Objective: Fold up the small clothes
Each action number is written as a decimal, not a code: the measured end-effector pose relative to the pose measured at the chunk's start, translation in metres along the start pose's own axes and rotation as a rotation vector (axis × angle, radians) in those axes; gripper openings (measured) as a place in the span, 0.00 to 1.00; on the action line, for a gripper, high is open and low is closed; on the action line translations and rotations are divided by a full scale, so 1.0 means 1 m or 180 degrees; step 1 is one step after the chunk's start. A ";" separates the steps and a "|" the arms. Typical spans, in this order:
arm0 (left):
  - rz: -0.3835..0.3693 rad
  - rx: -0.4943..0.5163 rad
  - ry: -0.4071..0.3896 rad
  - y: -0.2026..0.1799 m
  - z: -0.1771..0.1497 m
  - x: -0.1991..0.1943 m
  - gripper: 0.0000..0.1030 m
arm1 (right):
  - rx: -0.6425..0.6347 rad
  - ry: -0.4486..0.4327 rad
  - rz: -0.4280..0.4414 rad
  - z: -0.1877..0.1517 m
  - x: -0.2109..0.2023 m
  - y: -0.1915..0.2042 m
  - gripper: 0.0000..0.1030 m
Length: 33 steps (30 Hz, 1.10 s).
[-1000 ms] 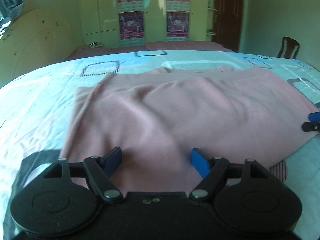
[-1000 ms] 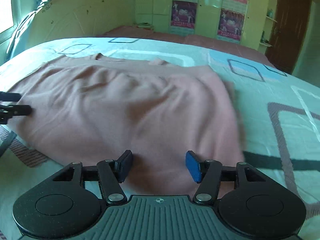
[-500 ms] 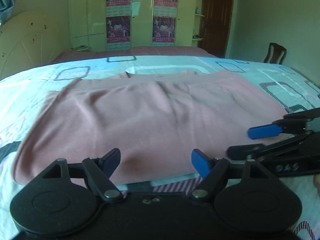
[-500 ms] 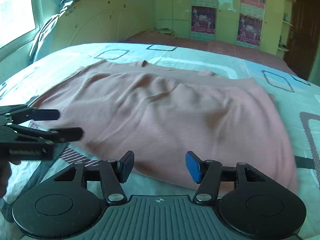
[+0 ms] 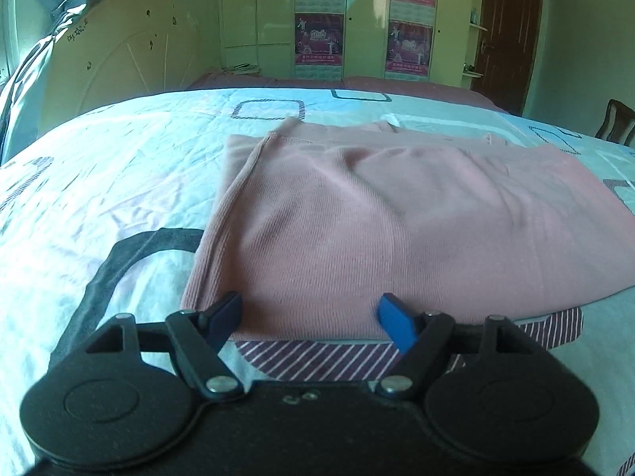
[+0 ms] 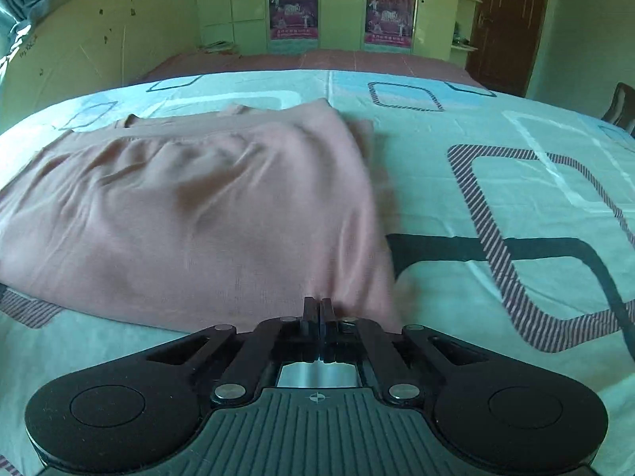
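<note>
A pink garment lies folded flat on the bed, its upper layer reaching over the lower one. My left gripper is open, its fingers either side of the garment's near left corner, with the cloth's near edge between them. In the right wrist view the same garment fills the left half. My right gripper is shut on the garment's near right corner, where the cloth puckers at the fingertips. Neither gripper shows in the other's view.
The bed sheet is pale blue-green with dark and striped square outlines. A curved headboard stands at the left, wardrobes with posters at the back, a brown door and a chair at the right.
My right gripper has closed on the garment's near right corner. My left gripper has shifted to the garment's near left corner and stays open. The two grippers have moved apart, out of each other's view.
</note>
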<state>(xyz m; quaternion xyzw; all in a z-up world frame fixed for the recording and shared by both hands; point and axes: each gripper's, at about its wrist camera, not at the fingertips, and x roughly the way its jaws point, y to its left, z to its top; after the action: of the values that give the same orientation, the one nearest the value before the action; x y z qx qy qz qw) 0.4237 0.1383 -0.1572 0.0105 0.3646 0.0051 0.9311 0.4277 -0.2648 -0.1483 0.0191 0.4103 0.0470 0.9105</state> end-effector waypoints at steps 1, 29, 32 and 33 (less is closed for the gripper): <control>0.0030 0.0018 0.0003 -0.003 0.000 0.000 0.73 | 0.0070 -0.0061 0.0012 0.001 -0.005 -0.004 0.00; 0.0419 -0.0617 0.0060 0.031 -0.021 -0.027 0.82 | -0.0047 0.0006 0.0066 -0.004 0.001 -0.005 0.00; -0.0043 -0.1150 -0.0064 0.046 -0.028 -0.042 0.66 | 0.0097 -0.0326 0.0241 -0.002 -0.019 0.000 0.00; -0.0288 -0.1429 -0.0084 0.051 -0.029 -0.041 0.64 | 0.0145 -0.0344 0.0384 0.002 -0.021 0.004 0.00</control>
<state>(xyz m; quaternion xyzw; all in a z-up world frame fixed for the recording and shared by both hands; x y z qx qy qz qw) 0.3735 0.1895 -0.1496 -0.2132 0.3422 0.0441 0.9141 0.4147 -0.2628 -0.1312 0.0670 0.3596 0.0913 0.9262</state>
